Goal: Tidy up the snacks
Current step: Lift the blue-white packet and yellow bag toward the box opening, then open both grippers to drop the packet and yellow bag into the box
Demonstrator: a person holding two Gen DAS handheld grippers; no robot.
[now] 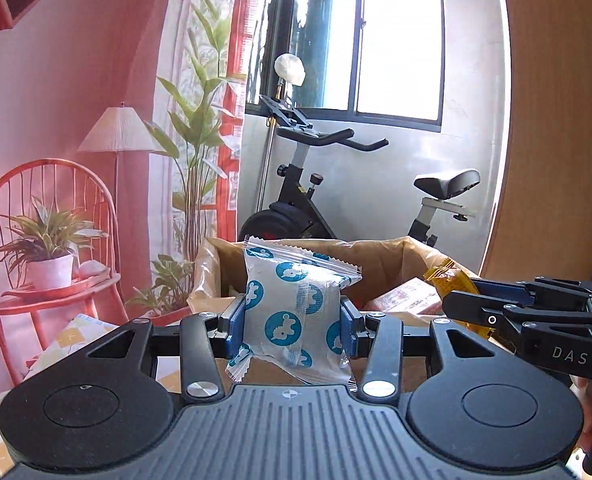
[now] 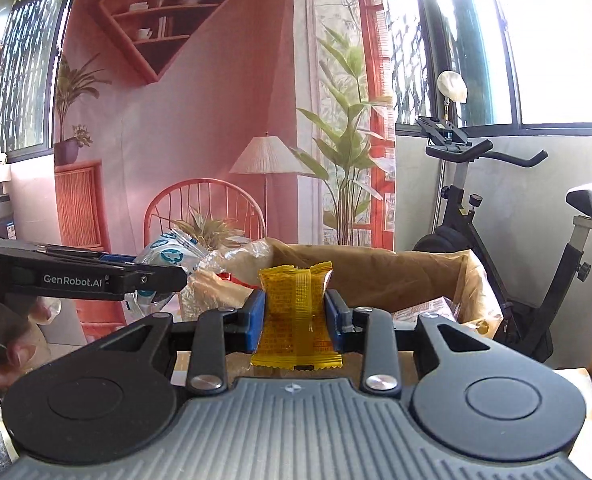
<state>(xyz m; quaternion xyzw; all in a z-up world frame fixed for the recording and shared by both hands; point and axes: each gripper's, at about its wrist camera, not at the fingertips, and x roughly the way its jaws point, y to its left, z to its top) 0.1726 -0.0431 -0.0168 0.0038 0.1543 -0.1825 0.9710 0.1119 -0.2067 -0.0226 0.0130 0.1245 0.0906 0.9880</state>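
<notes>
Grippers are both clamping snacks above the cardboard box (image 1: 380, 264): left gripper (image 1: 291, 326) squeezing a blue-spotted packet (image 1: 291, 312), right gripper (image 2: 294, 320) pinching a yellow packet (image 2: 296, 320).

The white and blue snack bag (image 1: 296, 312) is shiny, crinkly plastic. The yellow snack bag (image 2: 296, 316) is shiny too. The cardboard box (image 2: 396, 276) looks dull and brown.

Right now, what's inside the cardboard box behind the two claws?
Inside the cardboard box, a reddish printed snack packet lies toward the right. The blue-and-white packet and the yellow packet, both held up in front, cover the rest of the inside.
</notes>
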